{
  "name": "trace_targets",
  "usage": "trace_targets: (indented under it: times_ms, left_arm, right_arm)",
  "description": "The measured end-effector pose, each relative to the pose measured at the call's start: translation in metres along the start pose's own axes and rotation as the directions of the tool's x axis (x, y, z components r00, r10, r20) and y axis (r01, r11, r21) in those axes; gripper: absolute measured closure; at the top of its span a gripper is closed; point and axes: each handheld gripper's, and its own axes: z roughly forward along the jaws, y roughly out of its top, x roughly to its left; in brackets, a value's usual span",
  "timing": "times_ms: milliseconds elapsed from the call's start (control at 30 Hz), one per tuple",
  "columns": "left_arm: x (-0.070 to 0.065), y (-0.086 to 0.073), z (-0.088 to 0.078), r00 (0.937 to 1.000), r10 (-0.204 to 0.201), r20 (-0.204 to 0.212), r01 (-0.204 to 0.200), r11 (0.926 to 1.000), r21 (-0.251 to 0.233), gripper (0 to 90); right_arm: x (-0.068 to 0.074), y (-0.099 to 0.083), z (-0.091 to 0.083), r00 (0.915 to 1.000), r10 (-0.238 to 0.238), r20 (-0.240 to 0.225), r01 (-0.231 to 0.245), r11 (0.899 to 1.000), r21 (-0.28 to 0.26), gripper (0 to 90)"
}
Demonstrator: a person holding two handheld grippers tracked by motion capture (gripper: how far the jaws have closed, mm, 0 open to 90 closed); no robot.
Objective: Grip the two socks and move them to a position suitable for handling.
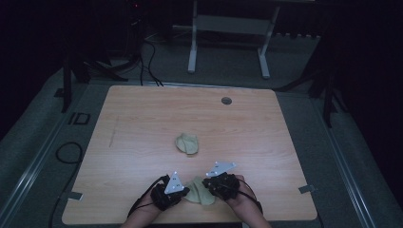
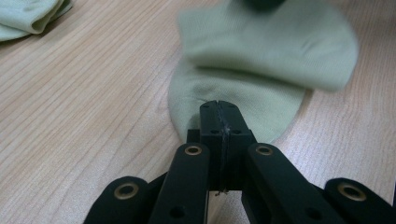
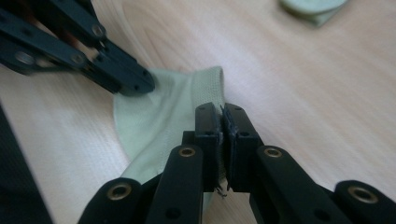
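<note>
A pale green sock (image 1: 199, 195) lies near the table's front edge between my two grippers. My left gripper (image 1: 183, 192) meets it from the left, and in the left gripper view the jaws (image 2: 219, 105) are shut, pinching the sock (image 2: 261, 51) at its rounded near edge. My right gripper (image 1: 207, 185) comes in from the right. Its jaws (image 3: 223, 112) are shut on the ribbed cuff of the sock (image 3: 154, 121), with the left gripper (image 3: 137, 86) across from it on the far edge. A second green sock (image 1: 187, 143) lies bunched at the table's middle.
The wooden table (image 1: 142, 118) has a round cable hole (image 1: 226, 100) near its back edge. Behind it stands a white desk frame (image 1: 192, 47). Black cables (image 1: 66, 152) lie on the grey floor at the left.
</note>
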Motion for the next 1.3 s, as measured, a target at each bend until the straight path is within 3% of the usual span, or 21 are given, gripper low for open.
trace_targets:
  times_ms: [33, 133, 367, 467, 567, 700, 900, 1167, 1267, 1300]
  left_arm:
    - [0.001, 0.0, 0.0, 1.0, -0.005, 0.004, 0.005, 1.0, -0.003, 89.3]
    - [0.004, -0.001, 0.0, 0.9991, -0.03, 0.029, 0.03, 0.9995, -0.007, 89.3]
    - [0.001, -0.001, 0.001, 0.9998, 0.018, 0.009, -0.018, 0.9997, -0.015, 89.3]
    - [0.001, 0.0, 0.001, 0.9991, 0.041, 0.008, -0.041, 0.9991, -0.01, 89.2]
    - [0.002, 0.0, 0.002, 0.9993, 0.034, 0.013, -0.034, 0.9993, -0.015, 89.2]
    - [0.003, 0.0, 0.002, 0.9993, 0.031, 0.019, -0.031, 0.9994, -0.017, 89.2]
    - [0.006, 0.004, 0.004, 0.9987, 0.036, 0.036, -0.036, 0.9993, 0.004, 89.2]
    - [0.003, 0.005, 0.005, 0.998, 0.061, 0.02, -0.061, 0.9981, -0.004, 89.0]
    - [0.004, 0.006, 0.004, 0.9989, 0.046, 0.002, -0.046, 0.9989, -0.006, 82.6]
    - [0.004, 0.007, 0.002, 0.9992, 0.04, -0.002, -0.04, 0.9991, -0.01, 82.2]
  right_arm:
    - [-0.001, 0.0, -0.012, 0.9999, 0.008, 0.008, -0.008, 1.0, -0.027, 85.2]
    - [-0.003, -0.001, -0.023, 0.9995, 0.022, 0.021, -0.021, 0.999, -0.048, 85.2]
    - [-0.014, -0.017, -0.044, 0.9958, 0.087, 0.025, -0.085, 0.993, -0.084, 84.8]
    - [-0.022, -0.027, -0.043, 0.9918, 0.11, 0.065, -0.106, 0.992, -0.062, 84.8]
    - [-0.031, -0.038, -0.038, 0.9857, 0.14, 0.093, -0.138, 0.99, -0.036, 84.9]
    - [-0.039, -0.05, -0.031, 0.9795, 0.182, 0.086, -0.182, 0.983, -0.012, 84.8]
    - [-0.056, -0.063, -0.023, 0.9645, 0.235, 0.12, -0.24, 0.97, 0.025, 84.8]
    - [-0.059, -0.066, -0.02, 0.9603, 0.242, 0.138, -0.25, 0.968, 0.038, 84.5]
    - [-0.057, -0.063, -0.02, 0.9646, 0.224, 0.139, -0.231, 0.972, 0.04, 75.1]
    - [-0.057, -0.059, -0.026, 0.9658, 0.227, 0.125, -0.231, 0.973, 0.017, 73.7]
